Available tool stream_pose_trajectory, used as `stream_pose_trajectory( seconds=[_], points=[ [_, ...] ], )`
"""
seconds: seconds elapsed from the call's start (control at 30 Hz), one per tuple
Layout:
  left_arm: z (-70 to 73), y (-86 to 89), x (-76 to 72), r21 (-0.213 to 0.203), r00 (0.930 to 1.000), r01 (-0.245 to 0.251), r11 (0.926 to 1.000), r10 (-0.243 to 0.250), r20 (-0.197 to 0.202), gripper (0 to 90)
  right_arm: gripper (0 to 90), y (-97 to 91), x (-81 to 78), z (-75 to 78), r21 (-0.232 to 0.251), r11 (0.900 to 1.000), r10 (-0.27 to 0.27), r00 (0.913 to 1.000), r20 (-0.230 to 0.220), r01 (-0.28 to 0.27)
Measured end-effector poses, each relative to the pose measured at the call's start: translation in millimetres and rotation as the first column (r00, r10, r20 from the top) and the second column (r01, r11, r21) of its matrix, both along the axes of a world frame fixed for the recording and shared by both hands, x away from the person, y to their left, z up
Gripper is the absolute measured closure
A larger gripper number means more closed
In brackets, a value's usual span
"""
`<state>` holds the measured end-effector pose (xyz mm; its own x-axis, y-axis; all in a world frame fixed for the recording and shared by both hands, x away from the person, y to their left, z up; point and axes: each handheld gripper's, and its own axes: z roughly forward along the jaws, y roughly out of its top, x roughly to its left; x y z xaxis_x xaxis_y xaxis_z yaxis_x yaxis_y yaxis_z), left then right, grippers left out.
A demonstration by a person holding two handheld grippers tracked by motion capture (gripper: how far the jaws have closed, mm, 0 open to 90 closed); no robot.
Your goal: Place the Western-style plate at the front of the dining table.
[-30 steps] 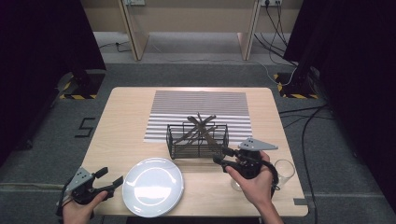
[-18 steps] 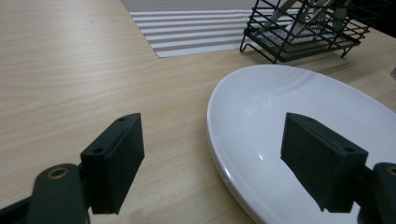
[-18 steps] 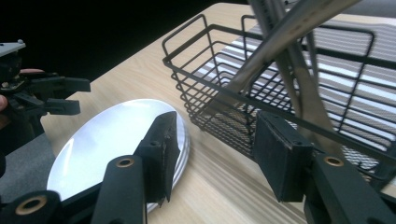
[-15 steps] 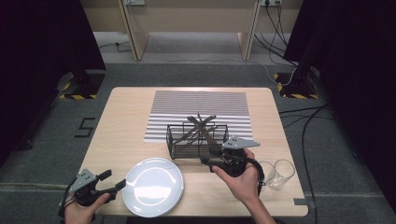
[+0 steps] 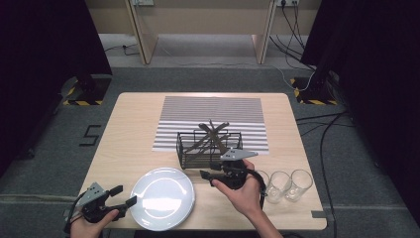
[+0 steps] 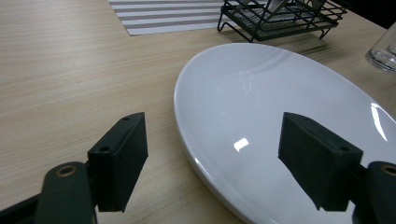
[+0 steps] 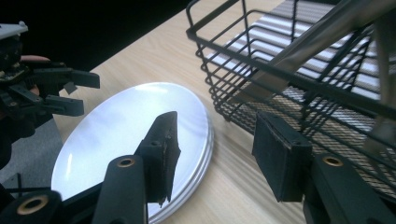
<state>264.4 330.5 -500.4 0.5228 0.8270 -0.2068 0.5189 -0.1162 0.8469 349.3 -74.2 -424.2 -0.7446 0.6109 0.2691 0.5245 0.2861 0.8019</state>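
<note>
A white plate [image 5: 162, 198] lies at the table's front left; in the right gripper view the plate [image 7: 116, 126] seems to rest on a second one. Behind it stands a black wire basket [image 5: 209, 148] holding crossed utensils [image 5: 210, 131]. My left gripper [image 5: 126, 194] is open at the plate's left rim, and the left gripper view shows its jaws [image 6: 212, 135] spread on either side of that rim [image 6: 187, 140]. My right gripper [image 5: 208, 169] is open just in front of the basket, pointing left. In its own view it [image 7: 215, 130] hovers between the plate's edge and the basket [image 7: 299, 60].
Three clear glasses [image 5: 280, 184] stand in a row at the front right, just behind my right hand. A grey striped mat [image 5: 210, 111] lies under and behind the basket. A glass [image 6: 385, 46] appears at the right edge of the left gripper view.
My right gripper has moved left from above the glasses to the front of the basket, near the plate. The left gripper has hardly moved.
</note>
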Motion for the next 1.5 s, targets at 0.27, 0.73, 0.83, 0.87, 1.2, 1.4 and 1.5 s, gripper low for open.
stream_pose_trajectory(
  seconds=[0.27,0.73,0.83,0.87,1.2,1.4,1.5],
  points=[
    [-1.9,-3.1,-1.0,-0.01,0.9993,0.006,0.9999,-0.006,-0.038,23.5,50.0,13.5,3.7,-5.9,-0.028,0.9992,0.027,0.9993,-0.025,-0.028],
    [-7.4,-16.1,-3.4,-0.002,0.9952,0.049,0.9988,-0.049,-0.085,23.1,48.6,35.3,-4.0,-33.2,-0.106,0.9839,0.126,0.9787,-0.162,-0.144],
    [-8.0,-16.0,-4.3,0.0,0.9951,0.048,0.9988,-0.048,-0.087,23.1,48.6,36.7,-5.6,-37.6,-0.117,0.981,0.131,0.9742,-0.183,-0.154],
    [-7.5,-16.2,-4.5,0.005,0.995,0.051,0.9987,-0.05,-0.087,23.2,48.5,37.8,-6.6,-41.4,-0.125,0.9777,0.142,0.9695,-0.2,-0.169],
    [-8.1,-19.1,-2.5,0.013,0.9941,0.059,0.9981,-0.058,-0.092,23.3,47.9,38.9,-11.8,-55.0,-0.156,0.9602,0.179,0.9392,-0.293,-0.231],
    [-9.5,-19.7,-2.0,0.021,0.9932,0.061,0.9979,-0.059,-0.101,23.0,47.8,39.8,-14.4,-58.0,-0.16,0.9528,0.197,0.9265,-0.32,-0.258],
    [-10.3,-19.6,-1.5,0.022,0.9928,0.064,0.9977,-0.061,-0.103,23.0,47.9,40.6,-15.1,-58.7,-0.141,0.9539,0.207,0.9211,-0.33,-0.265]
  ],
)
